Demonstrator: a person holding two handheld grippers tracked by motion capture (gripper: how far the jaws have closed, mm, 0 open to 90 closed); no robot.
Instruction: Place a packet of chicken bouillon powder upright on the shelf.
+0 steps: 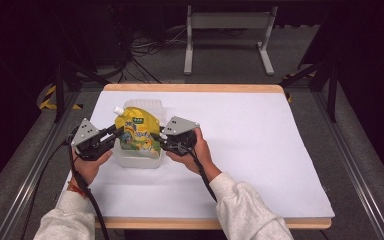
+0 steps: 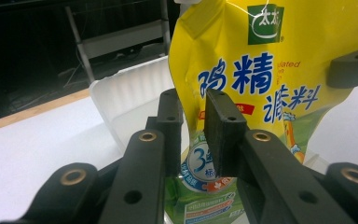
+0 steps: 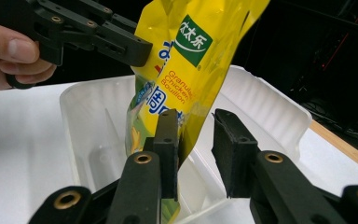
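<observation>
A yellow bouillon pouch point(image 1: 137, 131) with a white spout stands tilted in a white plastic container point(image 1: 135, 162) left of the table's middle. My left gripper point(image 1: 120, 132) comes at it from the left. In the left gripper view its jaws point(image 2: 193, 126) sit close together with the pouch's point(image 2: 261, 70) side edge pinched between them. My right gripper point(image 1: 157, 137) meets the pouch from the right. In the right gripper view it point(image 3: 196, 140) stands open. The pouch's point(image 3: 191, 70) lower edge touches the left jaw, with a gap to the other. The left gripper point(image 3: 137, 44) grips the pouch higher up.
The container's ribbed walls point(image 3: 270, 107) surround the pouch on all sides. A white sheet point(image 1: 250, 150) covers the wooden table, bare to the right. A metal stand point(image 1: 227, 35) and cables lie on the floor beyond the far edge.
</observation>
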